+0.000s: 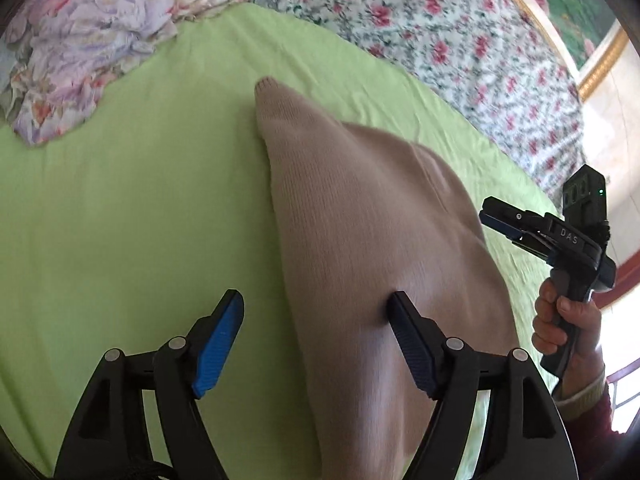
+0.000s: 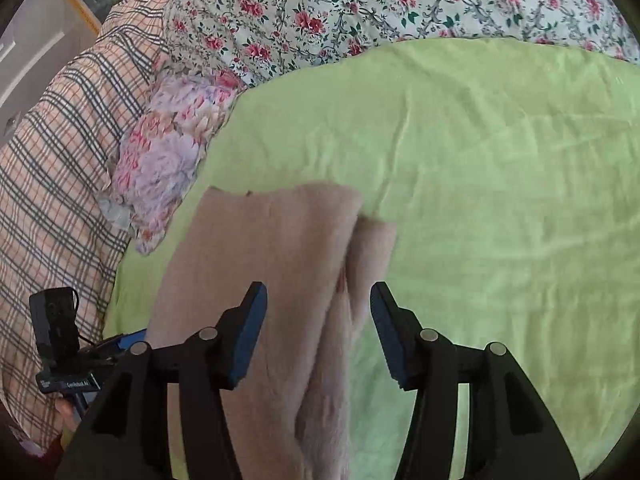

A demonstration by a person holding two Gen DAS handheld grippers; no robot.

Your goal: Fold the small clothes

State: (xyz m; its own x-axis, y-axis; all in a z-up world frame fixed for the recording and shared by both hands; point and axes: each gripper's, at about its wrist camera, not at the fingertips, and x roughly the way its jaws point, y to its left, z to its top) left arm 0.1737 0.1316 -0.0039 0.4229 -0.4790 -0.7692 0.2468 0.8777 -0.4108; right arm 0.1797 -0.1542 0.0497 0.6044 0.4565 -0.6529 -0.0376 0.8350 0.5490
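Note:
A beige knit garment [image 1: 360, 220] lies folded on the green sheet [image 1: 120, 208], with a pointed corner toward the far side. My left gripper [image 1: 316, 308] hangs open above its near left edge; the right finger [image 1: 404, 316] is over the knit, the left one over bare sheet. In the right wrist view the same garment [image 2: 272, 256] shows a folded layer along its right side. My right gripper [image 2: 318, 292] is open over that fold, pads apart from the cloth. A hand holds the right gripper [image 1: 504, 220] at the garment's right edge.
A flowered quilt [image 2: 360, 8] is bunched along the far side of the sheet [image 2: 500, 160]. A pastel floral pillow [image 2: 172, 152] and a plaid cloth [image 2: 60, 160] lie to the left. A gold-framed picture [image 1: 580, 12] is on the wall.

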